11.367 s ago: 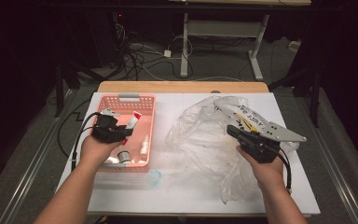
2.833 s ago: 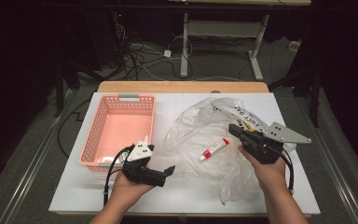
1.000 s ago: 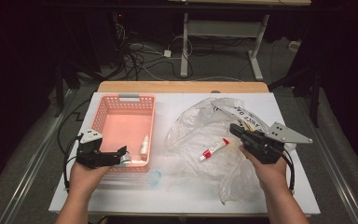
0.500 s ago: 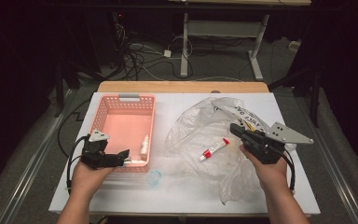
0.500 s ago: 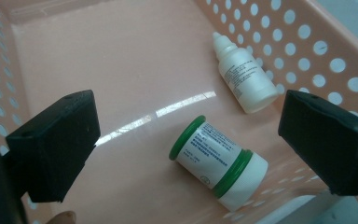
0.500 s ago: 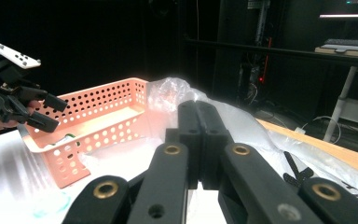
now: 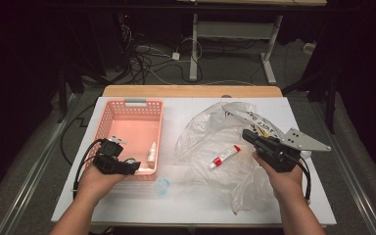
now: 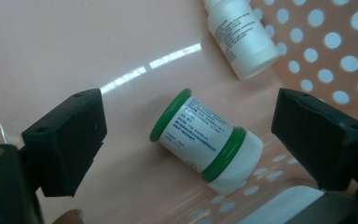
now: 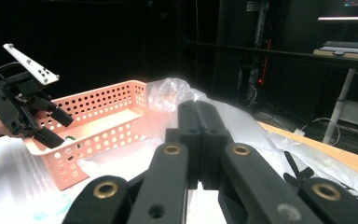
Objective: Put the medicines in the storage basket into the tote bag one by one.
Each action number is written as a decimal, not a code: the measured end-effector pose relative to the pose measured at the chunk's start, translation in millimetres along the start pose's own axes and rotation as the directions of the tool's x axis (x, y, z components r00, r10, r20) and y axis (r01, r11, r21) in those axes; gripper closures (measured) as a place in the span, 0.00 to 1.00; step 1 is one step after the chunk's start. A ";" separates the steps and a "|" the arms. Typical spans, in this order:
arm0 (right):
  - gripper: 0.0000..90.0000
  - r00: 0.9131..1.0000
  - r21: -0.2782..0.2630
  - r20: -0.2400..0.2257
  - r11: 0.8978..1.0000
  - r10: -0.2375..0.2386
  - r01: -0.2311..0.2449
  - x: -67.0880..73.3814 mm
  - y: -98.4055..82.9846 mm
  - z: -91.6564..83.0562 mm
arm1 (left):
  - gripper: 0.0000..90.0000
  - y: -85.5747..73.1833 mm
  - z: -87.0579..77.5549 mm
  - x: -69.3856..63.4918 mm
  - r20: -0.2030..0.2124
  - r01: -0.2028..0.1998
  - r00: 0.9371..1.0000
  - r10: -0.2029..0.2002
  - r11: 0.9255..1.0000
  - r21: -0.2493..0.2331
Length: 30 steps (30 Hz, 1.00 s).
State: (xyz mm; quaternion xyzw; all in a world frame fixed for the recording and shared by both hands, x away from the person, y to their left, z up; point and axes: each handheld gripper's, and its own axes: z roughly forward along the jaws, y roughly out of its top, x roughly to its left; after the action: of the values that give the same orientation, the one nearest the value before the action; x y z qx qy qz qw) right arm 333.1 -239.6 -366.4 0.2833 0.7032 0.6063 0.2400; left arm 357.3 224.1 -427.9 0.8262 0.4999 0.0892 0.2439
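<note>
Pink basket (image 7: 127,113) now under left hand-held gripper (image 8: 186,144), jaws narrowing around unheld green-banded jar (image 8: 207,140), right hand-held gripper (image 9: 199,140) shut, empty

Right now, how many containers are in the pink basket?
2. A green-ringed jar lies on its side between the open left gripper jaws; a white bottle lies beyond it near the perforated basket wall.

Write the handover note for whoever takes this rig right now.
Left gripper: open, jaws just closing in, astride the green-banded jar lying on the floor of the pink basket; pads not touching.
Right gripper: shut, empty, by the clear plastic bag.
In the basket: the jar and a white bottle.
On the bag: red-capped tube.
Apparently left: grip the jar, then deal with the tube.
</note>
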 end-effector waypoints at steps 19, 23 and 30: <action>1.00 1.000 -0.005 -0.001 1.000 0.002 -0.002 0.9 0.4 -1.8 | 0.15 18.3 14.9 19.3 0.112 0.136 0.979 -0.170 0.956 0.261; 1.00 1.000 -0.004 -0.002 1.000 0.002 -0.002 0.6 0.1 -1.8 | 0.16 21.6 18.5 22.2 0.126 0.162 0.969 -0.210 0.936 0.313; 1.00 1.000 -0.001 0.000 1.000 0.005 -0.005 1.2 -0.5 -1.1 | 0.22 24.7 21.0 24.8 0.131 0.200 0.956 -0.263 0.910 0.363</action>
State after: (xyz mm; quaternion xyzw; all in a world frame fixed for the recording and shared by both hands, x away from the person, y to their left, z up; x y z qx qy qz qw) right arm 331.4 -239.6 -366.7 0.2850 0.7022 0.6074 0.2384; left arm 396.9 229.6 -436.3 0.7954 0.5788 -0.1033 0.1470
